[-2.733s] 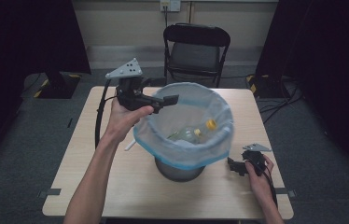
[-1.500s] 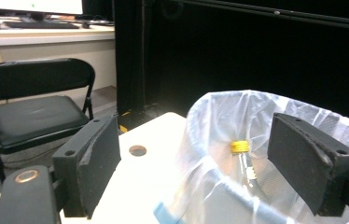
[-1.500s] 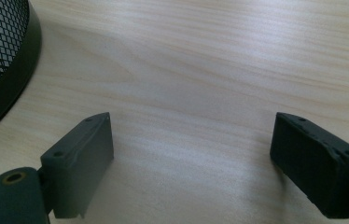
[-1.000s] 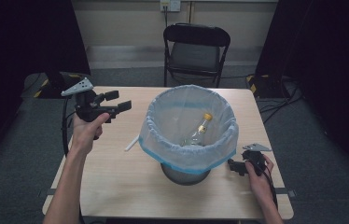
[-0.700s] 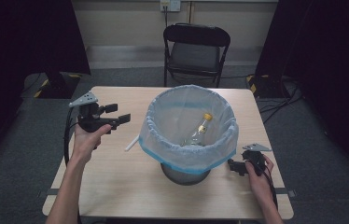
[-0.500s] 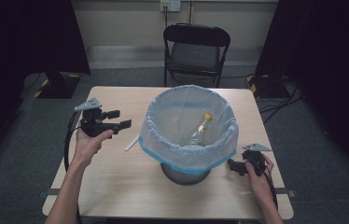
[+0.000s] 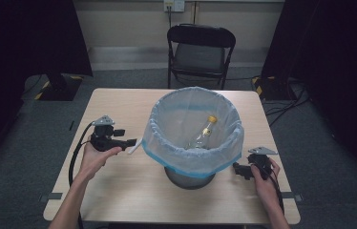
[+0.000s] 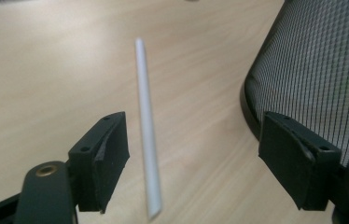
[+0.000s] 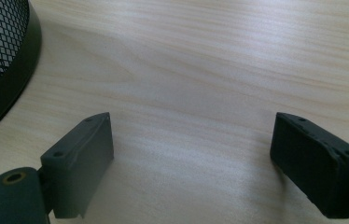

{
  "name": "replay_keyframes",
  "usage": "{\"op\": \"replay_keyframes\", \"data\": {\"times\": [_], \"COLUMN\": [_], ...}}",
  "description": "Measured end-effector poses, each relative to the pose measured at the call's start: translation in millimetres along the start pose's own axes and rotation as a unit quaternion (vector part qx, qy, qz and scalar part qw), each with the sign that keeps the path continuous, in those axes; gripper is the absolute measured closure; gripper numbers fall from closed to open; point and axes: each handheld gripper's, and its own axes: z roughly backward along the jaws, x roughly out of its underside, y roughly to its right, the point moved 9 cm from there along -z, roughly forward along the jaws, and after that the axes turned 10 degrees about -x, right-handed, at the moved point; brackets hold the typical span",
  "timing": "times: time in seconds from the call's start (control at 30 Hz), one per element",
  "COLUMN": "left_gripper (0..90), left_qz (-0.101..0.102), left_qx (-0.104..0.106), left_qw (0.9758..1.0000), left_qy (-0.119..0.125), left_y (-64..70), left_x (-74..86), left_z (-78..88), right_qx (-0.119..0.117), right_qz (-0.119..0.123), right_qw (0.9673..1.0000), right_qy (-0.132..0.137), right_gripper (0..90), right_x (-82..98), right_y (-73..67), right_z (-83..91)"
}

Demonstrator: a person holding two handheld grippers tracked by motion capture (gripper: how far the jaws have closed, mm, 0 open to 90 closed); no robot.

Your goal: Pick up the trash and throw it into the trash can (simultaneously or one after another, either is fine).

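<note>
- near edge: two forearms come in from the bottom, one gripper per hand.
- right gripper (image 7: 241, 170) low on the table (image 7: 119, 191) near right, by the bin base; jaws wide, nothing btwn them, bare wood ahead. same spot as a sec ago.
- left gripper (image 7: 128, 142) was up high over the left side a sec ago, now down at table level, left of the bin. jaws have just been closing a bit, not shut yet; pads clear of the straw.
- white straw (image 8: 145, 126) lies flat on the wood btwn the left jaws, closer to one pad, just beside the mesh bin (image 8: 312, 70).
- reading: pick-up of the straw is next, then prob. drop into the bin.
- mid table: bin w/ blue-white liner (image 7: 193, 138); inside, glass bottle (image 7: 203, 134) w/ yellow cap, leaning.
- far: black folding chair (image 7: 200, 50) behind the table.
- count: 2 grippers, 1 straw, 1 bin, 1 liner, 1 bottle, 1 chair.
</note>
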Motion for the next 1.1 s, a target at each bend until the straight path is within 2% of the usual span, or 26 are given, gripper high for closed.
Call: {"op": "replay_keyframes", "data": {"times": [0.07, 0.1, 0.17, 0.23, 0.33, 0.4, 0.47, 0.6, 0.7, 0.8, 0.87, 1.0, 1.1], "left_gripper": [22.4, 22.7, 30.0, 26.8, 28.3, 31.3, 33.9, 43.1, 53.8, 57.3, 59.8, 69.7, 74.5], "left_qz": [-0.008, -0.003, 0.012, 0.021, 0.010, 0.018, 0.016, 0.006, -0.009, -0.018, -0.031, -0.058, -0.061], "left_qx": [-0.012, -0.016, -0.001, 0.003, -0.019, -0.021, -0.025, -0.031, -0.037, -0.043, -0.055, -0.079, -0.078], "left_qw": [0.9998, 0.9998, 0.9998, 0.9994, 0.9989, 0.9986, 0.9976, 0.9973, 0.9963, 0.9960, 0.9953, 0.9921, 0.9920], "left_qy": [-0.014, -0.007, -0.018, -0.026, -0.042, -0.045, -0.062, -0.066, -0.076, -0.077, -0.074, -0.078, -0.078], "left_y": [-2.0, -2.8, -3.3, -5.2, -10.2, -11.7, -14.0, -16.0, -13.7, -11.8, -11.1, -12.3, -10.0], "left_x": [7.4, 10.4, 16.2, 19.4, 26.1, 31.9, 39.4, 42.7, 45.2, 44.9, 44.6, 45.2, 45.6], "left_z": [-6.9, -10.0, -15.9, -20.2, -27.6, -34.6, -42.4, -49.3, -52.0, -53.0, -54.2, -54.0, -53.7], "right_qx": [0.000, 0.000, 0.000, 0.000, 0.000, 0.000, 0.000, 0.000, 0.000, 0.000, 0.000, 0.000, 0.000], "right_qz": [0.000, 0.000, 0.000, 0.000, 0.000, 0.000, 0.000, 0.000, 0.000, 0.000, 0.000, 0.000, 0.000], "right_qw": [1.0000, 1.0000, 1.0000, 1.0000, 1.0000, 1.0000, 1.0000, 1.0000, 1.0000, 1.0000, 1.0000, 1.0000, 1.0000], "right_qy": [0.000, 0.000, 0.000, 0.000, 0.000, 0.000, 0.000, 0.000, 0.000, 0.000, 0.000, 0.000, 0.000], "right_gripper": [12.5, 12.5, 12.5, 12.5, 12.5, 12.5, 12.5, 12.5, 12.5, 12.5, 12.5, 12.5, 12.5], "right_x": [0.0, 0.0, 0.0, 0.0, 0.0, 0.0, 0.0, 0.0, 0.0, 0.0, 0.0, 0.0, 0.0], "right_y": [0.0, 0.0, 0.0, -0.1, 0.0, 0.0, 0.0, 0.0, 0.0, 0.0, 0.0, 0.0, 0.0], "right_z": [0.0, 0.0, 0.0, 0.0, 0.0, 0.0, 0.0, 0.0, 0.0, 0.0, 0.0, 0.0, 0.0]}}
